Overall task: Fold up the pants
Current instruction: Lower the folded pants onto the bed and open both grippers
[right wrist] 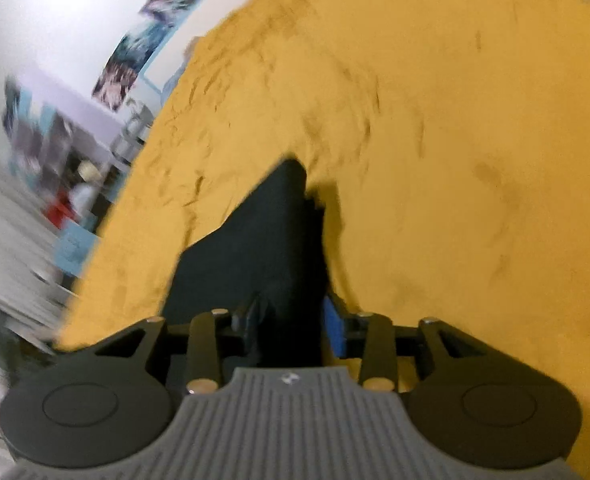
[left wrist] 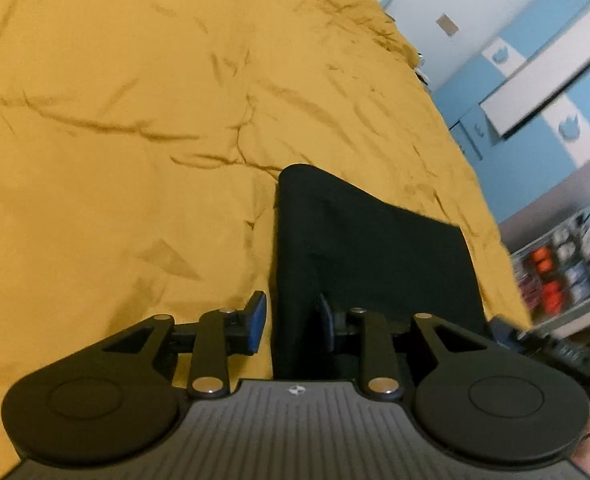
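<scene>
Dark pants point(left wrist: 359, 248) lie as a folded slab on the mustard bedspread point(left wrist: 115, 160), long axis running from the grippers away toward 12 o'clock, far corner pointing up at about 12 in both views. In the left wrist view the left gripper point(left wrist: 291, 324) has its jaws partly open with the near pants edge between them; the left blue pad sits just beside the cloth edge and the right pad is over the dark fabric, and whether it actually pinches cannot be told. In the right wrist view the right gripper point(right wrist: 295, 320) shows the pants point(right wrist: 263, 240) filling the gap between narrowly spaced jaws, pads against cloth on both sides, so it grips the near edge. Bedspread point(right wrist: 455, 160) is wrinkled, wide open from 9 to 12 o'clock in the left view and 12 to 3 in the right. Bed edge runs at 2–4 o'clock in the left view, with blue-white cabinets point(left wrist: 535, 92) and a shelf point(left wrist: 555, 276) beyond; the right view is motion-blurred, room clutter at 9 o'clock.
</scene>
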The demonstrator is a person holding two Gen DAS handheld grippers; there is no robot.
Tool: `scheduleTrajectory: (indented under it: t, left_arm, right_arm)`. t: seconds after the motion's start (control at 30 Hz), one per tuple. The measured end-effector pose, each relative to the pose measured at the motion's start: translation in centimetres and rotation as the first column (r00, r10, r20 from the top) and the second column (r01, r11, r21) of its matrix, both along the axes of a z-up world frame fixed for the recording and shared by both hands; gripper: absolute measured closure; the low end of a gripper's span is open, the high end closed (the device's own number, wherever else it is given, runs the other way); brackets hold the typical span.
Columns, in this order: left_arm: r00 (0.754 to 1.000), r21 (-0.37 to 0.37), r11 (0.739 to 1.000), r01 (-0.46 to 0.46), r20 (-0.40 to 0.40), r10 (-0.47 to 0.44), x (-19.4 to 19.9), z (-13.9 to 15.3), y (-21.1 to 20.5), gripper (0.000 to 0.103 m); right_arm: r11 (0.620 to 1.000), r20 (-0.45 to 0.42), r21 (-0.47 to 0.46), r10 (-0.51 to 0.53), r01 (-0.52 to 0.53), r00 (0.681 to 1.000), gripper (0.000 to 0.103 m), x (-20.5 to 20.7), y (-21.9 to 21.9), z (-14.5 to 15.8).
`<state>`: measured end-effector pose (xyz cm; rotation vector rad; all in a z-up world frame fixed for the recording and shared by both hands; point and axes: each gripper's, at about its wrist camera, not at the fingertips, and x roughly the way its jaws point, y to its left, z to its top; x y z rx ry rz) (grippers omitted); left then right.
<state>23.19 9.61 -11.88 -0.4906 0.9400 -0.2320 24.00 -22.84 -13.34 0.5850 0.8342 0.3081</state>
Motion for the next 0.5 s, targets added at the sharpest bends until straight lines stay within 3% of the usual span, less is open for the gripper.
scheduleTrajectory:
  t: [0.1, 0.2, 0.3, 0.5]
  left_arm:
    - [0.994, 0.034, 0.999, 0.021, 0.102, -0.024, -3.0, 2.1, -1.5, 0.073]
    - [0.995, 0.029, 0.999, 0.018, 0.099, -0.02, -4.4, 1.7, -2.8, 0.088]
    - [0.999, 0.071, 0.997, -0.003, 0.048, -0.001, -5.0, 0.0, -3.5, 0.096]
    - [1.0, 0.122, 0.992, 0.006, 0.015, -0.008, -6.3, -1.7, -3.8, 0.098]
  right_arm:
    - [0.985, 0.132, -0.166, 0.071, -0.048, 0.989, 0.073, -2.7, 1.4, 3.3]
    - [0.945, 0.212, -0.304, 0.193, -0.123, 0.958, 0.076, -5.0, 4.4, 4.9]
    - [0.888, 0.21, -0.441, 0.245, -0.132, 0.946, 0.076, -6.1, 7.1, 3.9]
    - [0.857, 0.151, -0.498, 0.232, -0.129, 0.961, 0.076, -6.4, 8.1, 0.0]
